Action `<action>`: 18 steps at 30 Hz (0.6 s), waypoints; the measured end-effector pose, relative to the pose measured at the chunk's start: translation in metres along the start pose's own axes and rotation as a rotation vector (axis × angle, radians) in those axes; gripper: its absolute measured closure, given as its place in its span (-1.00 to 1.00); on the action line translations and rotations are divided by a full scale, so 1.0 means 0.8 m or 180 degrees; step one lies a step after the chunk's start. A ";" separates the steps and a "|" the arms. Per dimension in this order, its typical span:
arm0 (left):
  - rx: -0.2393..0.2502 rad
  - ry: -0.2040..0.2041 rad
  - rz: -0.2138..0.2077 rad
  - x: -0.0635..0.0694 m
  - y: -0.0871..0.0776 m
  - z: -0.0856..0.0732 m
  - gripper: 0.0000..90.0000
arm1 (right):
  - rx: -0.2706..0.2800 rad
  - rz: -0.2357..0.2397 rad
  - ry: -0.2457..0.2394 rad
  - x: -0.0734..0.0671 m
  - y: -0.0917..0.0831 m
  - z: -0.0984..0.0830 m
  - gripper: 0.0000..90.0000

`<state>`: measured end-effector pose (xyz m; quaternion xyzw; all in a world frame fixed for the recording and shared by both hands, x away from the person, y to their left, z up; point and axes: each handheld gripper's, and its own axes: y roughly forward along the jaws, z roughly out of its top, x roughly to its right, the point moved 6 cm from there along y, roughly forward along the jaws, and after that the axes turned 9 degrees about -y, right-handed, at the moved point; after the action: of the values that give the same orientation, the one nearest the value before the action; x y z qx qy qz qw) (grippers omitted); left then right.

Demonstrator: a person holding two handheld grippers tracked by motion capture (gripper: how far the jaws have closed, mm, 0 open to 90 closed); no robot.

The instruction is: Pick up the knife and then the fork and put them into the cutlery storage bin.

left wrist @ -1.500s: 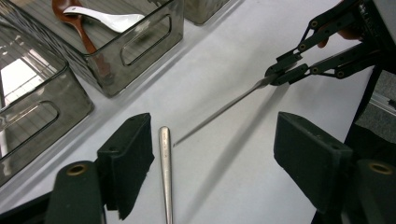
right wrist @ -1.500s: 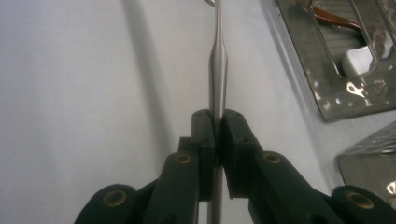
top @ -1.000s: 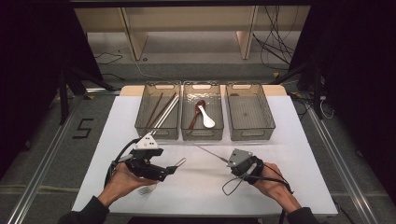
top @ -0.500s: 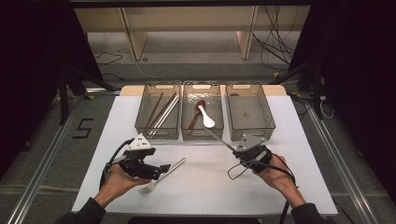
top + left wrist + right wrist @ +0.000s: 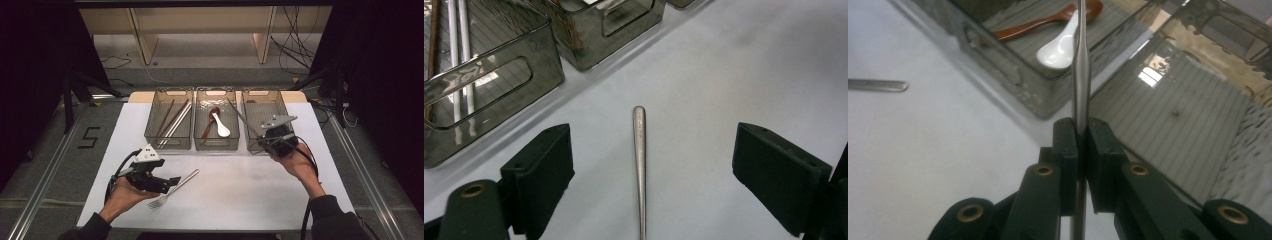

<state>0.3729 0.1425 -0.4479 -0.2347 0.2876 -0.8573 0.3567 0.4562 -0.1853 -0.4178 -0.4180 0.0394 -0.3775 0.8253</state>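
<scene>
— What are your fingers doing?

— My left gripper (image 5: 172,181), lower left of the high view, has its fingers wide apart around the fork (image 5: 173,188) handle, not touching; the fork lies flat on the table (image 5: 240,190), handle aimed up-right. My right gripper (image 5: 264,141) pinches a slim metal utensil (image 5: 242,118).

— Where does that one point?

— Slanting up-left across the right bin (image 5: 263,120). Middle bin (image 5: 216,125): two spoons (image 5: 220,126).

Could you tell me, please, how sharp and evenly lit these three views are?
High view: the white table is bright, its surroundings nearly black. Left gripper view: the fork handle is crisp, with glare on the bin. Right gripper view: the near pads and the held metal handle look soft.
</scene>
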 end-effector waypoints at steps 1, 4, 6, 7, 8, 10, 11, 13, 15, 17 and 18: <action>-0.0004 0.0000 0.0000 0.000 0.000 -0.001 -0.64 | -0.0017 -0.0011 0.0041 0.005 0.002 0.002 0.88; 0.0014 -0.0016 0.0009 0.000 0.001 -0.002 -0.64 | -0.0063 -0.0049 0.0181 0.021 0.007 0.007 0.88; 0.0036 -0.0004 0.0019 0.000 0.000 -0.002 -0.64 | -0.0094 -0.0075 0.0266 0.031 0.011 0.010 0.88; 0.0054 -0.0005 0.0012 0.000 -0.001 -0.002 -0.64 | -0.0103 -0.0085 0.0282 0.035 0.013 0.012 0.88; 0.0073 -0.0011 0.0007 0.000 -0.002 -0.001 -0.64 | -0.0113 -0.0100 0.0314 0.039 0.014 0.013 0.88; 0.0088 -0.0047 -0.0004 -0.001 -0.001 -0.001 -0.64 | -0.0138 -0.0118 0.0372 0.048 0.017 0.016 0.88; 0.0082 -0.0059 0.0005 -0.002 -0.001 -0.002 -0.64 | -0.0142 -0.0108 0.0404 0.051 0.018 0.018 0.88; 0.0056 -0.0058 0.0012 -0.003 -0.001 -0.004 -0.64 | -0.0135 -0.0106 0.0497 0.059 0.020 0.021 0.88; 0.0061 -0.0069 0.0025 -0.003 -0.001 -0.005 -0.64 | -0.0160 -0.0138 0.0564 0.066 0.024 0.024 0.88; 0.0057 -0.0064 0.0033 -0.003 -0.001 -0.005 -0.64 | -0.0192 -0.0164 0.0664 0.074 0.029 0.026 0.88; 0.0055 -0.0062 0.0034 -0.003 -0.001 -0.005 -0.64 | -0.0201 -0.0167 0.0710 0.078 0.031 0.027 0.88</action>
<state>0.3719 0.1462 -0.4507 -0.2385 0.2780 -0.8555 0.3660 0.5230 -0.2029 -0.4060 -0.4002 0.1319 -0.4417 0.7920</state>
